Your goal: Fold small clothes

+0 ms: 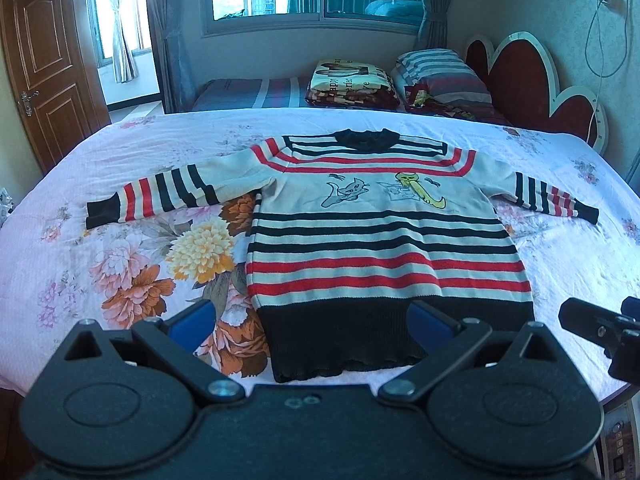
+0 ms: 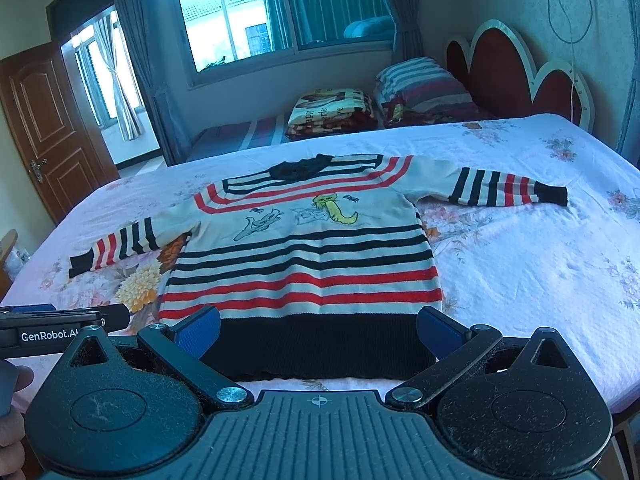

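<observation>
A small striped sweater (image 1: 384, 240) with cat drawings lies flat, front up and sleeves spread, on a floral bed (image 1: 80, 184), while the left hand-held gripper (image 1: 316, 322) and right hand-held gripper (image 2: 320, 326) hover near its black hem, both spread wide, holding nothing.

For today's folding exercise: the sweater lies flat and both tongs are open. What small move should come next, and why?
Probably bring the left tongs to the left sleeve cuff and grip it. The sweater lies spread face-up on the bed, both sleeves out, nothing held; sleeves fold in first.
</observation>
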